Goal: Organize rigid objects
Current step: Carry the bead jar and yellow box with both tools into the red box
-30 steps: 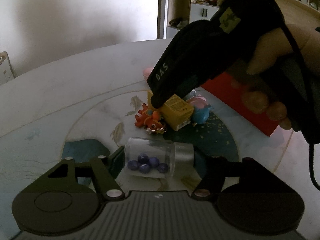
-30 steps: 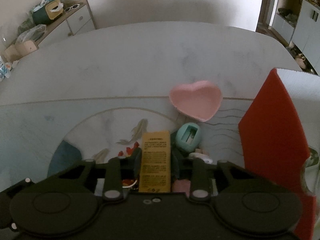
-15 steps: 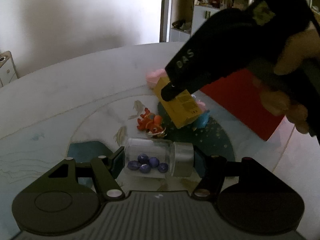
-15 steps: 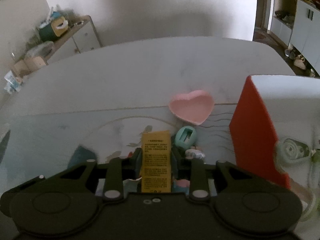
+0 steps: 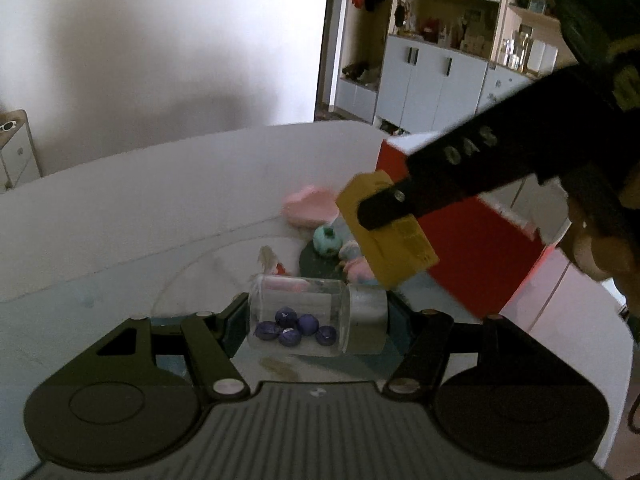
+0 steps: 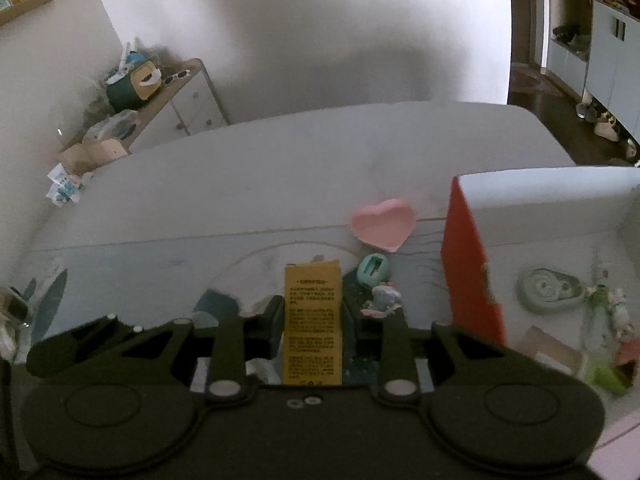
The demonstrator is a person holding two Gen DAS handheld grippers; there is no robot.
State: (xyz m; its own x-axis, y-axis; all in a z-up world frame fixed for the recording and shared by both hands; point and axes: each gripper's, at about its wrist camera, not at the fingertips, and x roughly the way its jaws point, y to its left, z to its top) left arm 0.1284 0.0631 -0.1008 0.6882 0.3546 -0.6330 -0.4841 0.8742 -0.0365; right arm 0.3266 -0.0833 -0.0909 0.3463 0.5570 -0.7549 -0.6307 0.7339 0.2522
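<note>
A glass jar [image 5: 316,322] is gripped by the left tongs [image 5: 320,320] and a yellow carton [image 6: 313,322] by the right tongs [image 6: 314,324], both not yet boxed, while small toys [image 6: 382,296] remain on the counter [image 6: 280,168].

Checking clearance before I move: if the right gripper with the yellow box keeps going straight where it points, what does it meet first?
Probably the mint-green toy just past the yellow box held in the right gripper, then the pink heart dish. Depth is uncertain.
</note>
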